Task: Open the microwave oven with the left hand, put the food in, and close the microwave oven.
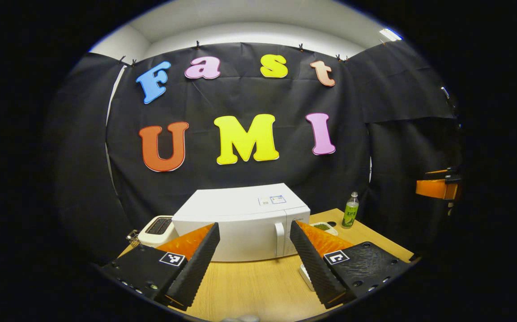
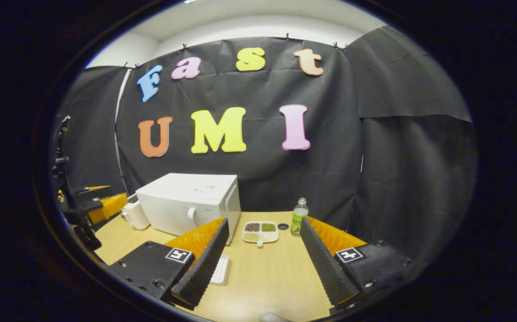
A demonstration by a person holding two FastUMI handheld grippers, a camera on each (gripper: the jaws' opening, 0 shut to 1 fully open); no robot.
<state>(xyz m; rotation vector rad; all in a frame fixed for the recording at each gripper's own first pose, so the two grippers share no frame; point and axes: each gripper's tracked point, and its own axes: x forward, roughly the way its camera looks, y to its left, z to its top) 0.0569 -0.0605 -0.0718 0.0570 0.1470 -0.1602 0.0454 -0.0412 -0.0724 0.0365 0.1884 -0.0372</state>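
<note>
The microwave oven (image 1: 245, 221), a boxy white appliance with smooth flat panels, a closed door and a pale vertical handle (image 1: 279, 239) near its right edge, stands at the centre of the left gripper view on the far part of the desk (image 1: 249, 286), and in the right gripper view it sits left of centre (image 2: 189, 203). Going from the left in the left gripper view, a small white toaster (image 1: 157, 230) with rounded corners and dark slots stands touching or just beside the oven's left side. Below the oven, the left tongs (image 1: 254, 239) reach up from the bottom edge with their ribbed, wedge-shaped fingers apart and nothing between them. To the right of the oven lies a white sectioned food tray (image 1: 325, 228), and further right a clear plastic bottle (image 1: 350, 210) with a green label stands upright. In the right gripper view the tray (image 2: 261, 231) shows as a rounded white dish with compartments of dark, green and pale grains, the bottle (image 2: 299, 217) just beside it on the right. A flat white ridged object (image 2: 220, 269) lies on the desk at lower centre-left. The right tongs (image 2: 262, 243) likewise stand apart, holding nothing. The desk is smooth, light wood-grain; black draped cloth walls it in, with a white ceiling above.
</note>
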